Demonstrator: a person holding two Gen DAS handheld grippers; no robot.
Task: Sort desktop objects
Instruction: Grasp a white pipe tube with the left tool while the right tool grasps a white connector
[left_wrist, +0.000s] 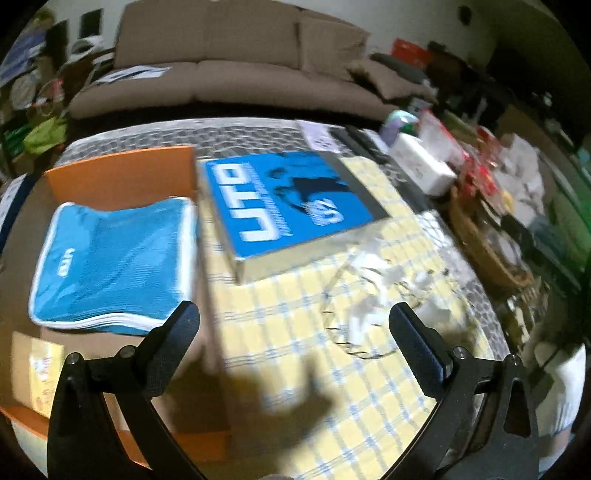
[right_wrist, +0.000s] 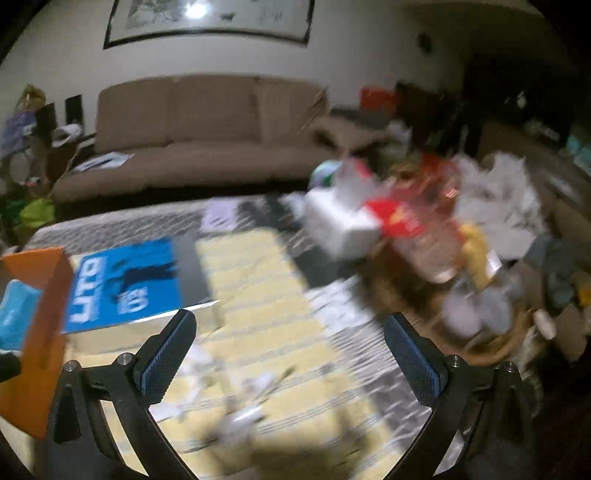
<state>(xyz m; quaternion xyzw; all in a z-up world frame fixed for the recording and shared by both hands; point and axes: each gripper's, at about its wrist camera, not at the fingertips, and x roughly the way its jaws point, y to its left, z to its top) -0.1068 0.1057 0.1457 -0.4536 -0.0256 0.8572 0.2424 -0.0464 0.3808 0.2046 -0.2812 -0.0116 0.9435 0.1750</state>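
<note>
Between the spread fingers, blurred white clutter on checked cloth.

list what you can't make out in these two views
- Right wrist view: basket contents, motion blur smears them.
- Both views: small white pieces on the yellow cloth, blurred, unidentifiable.
- Left wrist view: orange box interior, mostly hidden under the blue pouch.
- Left wrist view: small carton, print blurred.

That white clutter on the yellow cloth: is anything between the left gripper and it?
Nothing visible. The left gripper is open and empty, and the white clutter lies on the checked cloth just ahead of its jaws. The blue box sits farther back, out of the way.
</note>
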